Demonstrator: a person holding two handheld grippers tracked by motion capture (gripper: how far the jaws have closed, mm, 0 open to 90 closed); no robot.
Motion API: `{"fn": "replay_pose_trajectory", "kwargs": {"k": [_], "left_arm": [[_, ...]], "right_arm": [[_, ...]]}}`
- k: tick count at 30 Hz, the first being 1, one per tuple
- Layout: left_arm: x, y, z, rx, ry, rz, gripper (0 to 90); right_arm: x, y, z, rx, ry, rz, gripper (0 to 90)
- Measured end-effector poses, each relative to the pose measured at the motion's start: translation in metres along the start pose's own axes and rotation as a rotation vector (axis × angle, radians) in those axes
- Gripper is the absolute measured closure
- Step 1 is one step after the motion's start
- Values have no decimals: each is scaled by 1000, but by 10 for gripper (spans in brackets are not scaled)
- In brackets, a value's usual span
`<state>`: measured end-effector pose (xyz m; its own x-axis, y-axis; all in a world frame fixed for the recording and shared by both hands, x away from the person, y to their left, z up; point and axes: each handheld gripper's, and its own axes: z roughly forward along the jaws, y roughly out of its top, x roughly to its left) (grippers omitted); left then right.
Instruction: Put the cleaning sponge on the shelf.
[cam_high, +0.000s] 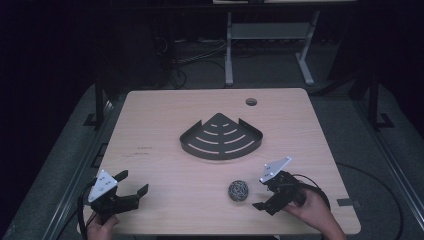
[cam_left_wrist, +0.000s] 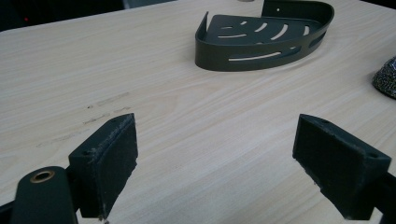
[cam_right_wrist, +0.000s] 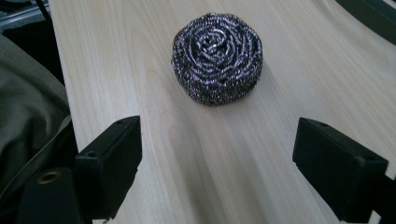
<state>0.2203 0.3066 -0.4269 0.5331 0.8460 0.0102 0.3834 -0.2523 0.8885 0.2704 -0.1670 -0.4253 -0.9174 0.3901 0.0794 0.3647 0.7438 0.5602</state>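
High view showed your room dark, grey floor (cam_high: 350, 125) around a pale wood tabletop (cam_high: 165, 120). A black corner caddy (cam_high: 221, 137) sat mid-tabletop. Your left tool (cam_high: 134, 182) hung wide open and empty at the near left corner; your right tool (cam_high: 261, 194) gaped empty just beside the steel scourer (cam_high: 238, 190).

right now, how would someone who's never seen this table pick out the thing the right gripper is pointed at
Start at the pale wooden table and find the dark slotted corner tray near its middle. Nearer the person's edge than the tray, just ahead of the open right gripper, sits a steel wool scourer. It is the only small round thing there: a shiny, speckled coil of wire wound like a rose.
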Motion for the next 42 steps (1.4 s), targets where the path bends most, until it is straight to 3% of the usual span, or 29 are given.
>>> {"fn": "replay_pose_trajectory", "kwargs": {"k": [29, 42], "left_arm": [[-1, 1, -1, -9, -3, 7, 132], [-1, 2, -1, -7, -6, 2, 132]], "right_arm": [[-5, 42, 34, 57, 45, -51, 145], [-4, 46, 49, 110, 45, -73, 164]]}}
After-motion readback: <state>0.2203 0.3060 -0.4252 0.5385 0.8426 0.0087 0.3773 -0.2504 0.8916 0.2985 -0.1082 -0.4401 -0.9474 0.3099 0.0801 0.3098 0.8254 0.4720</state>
